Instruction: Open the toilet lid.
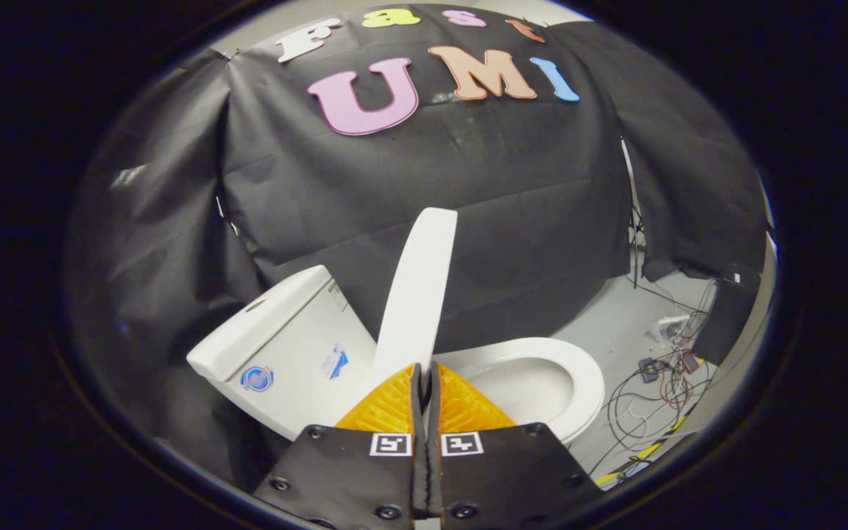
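Note:
The white toilet lid (418, 294) stands raised and nearly upright, seen edge-on, leaning slightly toward the tank (277, 342). To the right of the lid the seat ring and bowl (571, 383) lie uncovered. My gripper (424, 368) sits right at the lid's lower part, its orange fingers (387, 405) pressed together with only a thin dark slit between them. The lid rises from just beyond the fingertips and is wider than that slit, so nothing is held between the fingers. Whether the tips touch the lid I cannot tell.
Black cloth walls close in behind and to the left of the toilet. On the grey floor to the right lies a tangle of cables (659, 379) with small devices, and a dark box (726, 316) stands by the wall.

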Motion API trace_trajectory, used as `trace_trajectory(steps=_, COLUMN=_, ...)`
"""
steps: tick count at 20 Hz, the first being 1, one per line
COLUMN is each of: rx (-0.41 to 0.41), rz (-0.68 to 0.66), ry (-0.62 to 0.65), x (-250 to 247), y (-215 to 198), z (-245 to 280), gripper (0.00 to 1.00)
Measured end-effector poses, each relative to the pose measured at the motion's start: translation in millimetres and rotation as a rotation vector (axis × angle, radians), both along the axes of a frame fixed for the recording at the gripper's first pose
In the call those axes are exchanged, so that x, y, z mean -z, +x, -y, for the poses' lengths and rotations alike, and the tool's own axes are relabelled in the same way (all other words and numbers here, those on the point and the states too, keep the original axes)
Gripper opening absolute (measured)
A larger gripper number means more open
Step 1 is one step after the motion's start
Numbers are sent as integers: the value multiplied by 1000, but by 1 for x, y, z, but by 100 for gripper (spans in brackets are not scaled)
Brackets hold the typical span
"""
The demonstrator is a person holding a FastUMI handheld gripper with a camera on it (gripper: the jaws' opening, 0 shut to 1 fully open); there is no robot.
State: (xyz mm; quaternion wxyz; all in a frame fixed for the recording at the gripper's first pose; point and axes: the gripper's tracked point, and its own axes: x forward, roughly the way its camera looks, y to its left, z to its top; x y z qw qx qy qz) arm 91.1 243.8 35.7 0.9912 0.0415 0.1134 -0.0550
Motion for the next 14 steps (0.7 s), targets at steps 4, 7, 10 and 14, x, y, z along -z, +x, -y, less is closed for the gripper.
trace_trajectory(steps=4, rx=1, rz=-16, ry=-87, x=-5, y=-1, z=-5, gripper=0)
trace_trajectory(steps=7, rx=8, rz=-15, ry=-109, x=-9, y=5, z=-22, gripper=0)
trace_trajectory(steps=10, rx=20, rz=-28, ry=-146, x=-9, y=7, z=-26, gripper=0)
trace_trajectory(steps=14, rx=5, rz=-16, ry=-107, x=-12, y=13, z=-41, gripper=1)
